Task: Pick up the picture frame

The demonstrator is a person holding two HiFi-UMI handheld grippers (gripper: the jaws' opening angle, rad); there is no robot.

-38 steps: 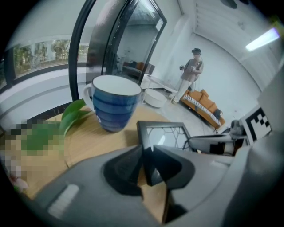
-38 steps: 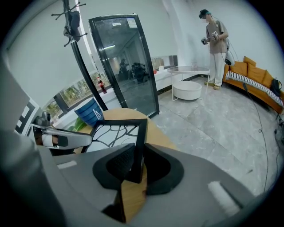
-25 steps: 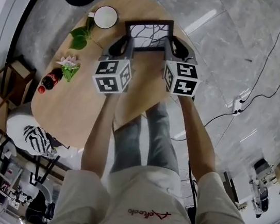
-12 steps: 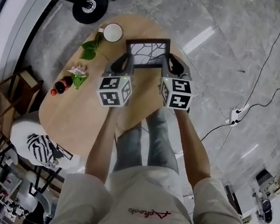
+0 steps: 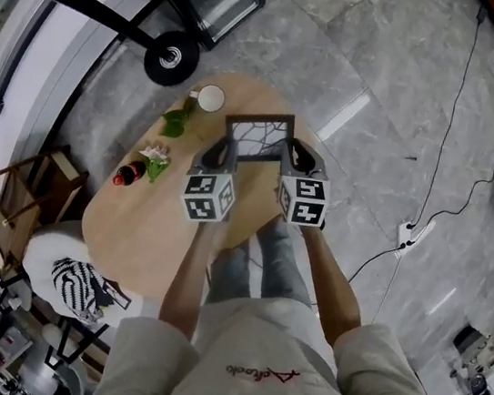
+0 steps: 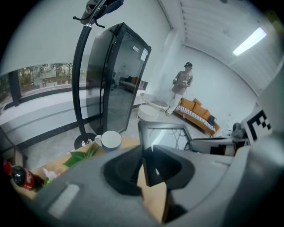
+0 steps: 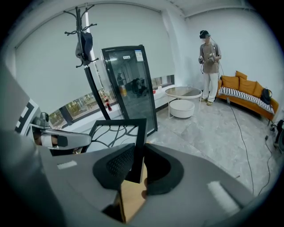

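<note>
Right, head view: picture frame (image 5: 258, 137) hangs over the table's (image 5: 151, 224) far edge, left gripper (image 5: 220, 153) pinching its left side, right gripper (image 5: 295, 158) its right. Left gripper view: jaws bite only a thin rail, so I reckon uneven pull could twist it loose. Right gripper view: same narrow bite. Oval wooden top, grey marble floor (image 7: 208, 128), sofa (image 7: 248, 95).

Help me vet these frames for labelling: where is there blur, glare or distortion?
Head view: sharp, fisheye-bent edges, a light streak reflected on the floor. Left gripper view: soft throughout, picture frame hazy. Right gripper view: crisper, dark vignetted corners, close jaws slightly soft.
</note>
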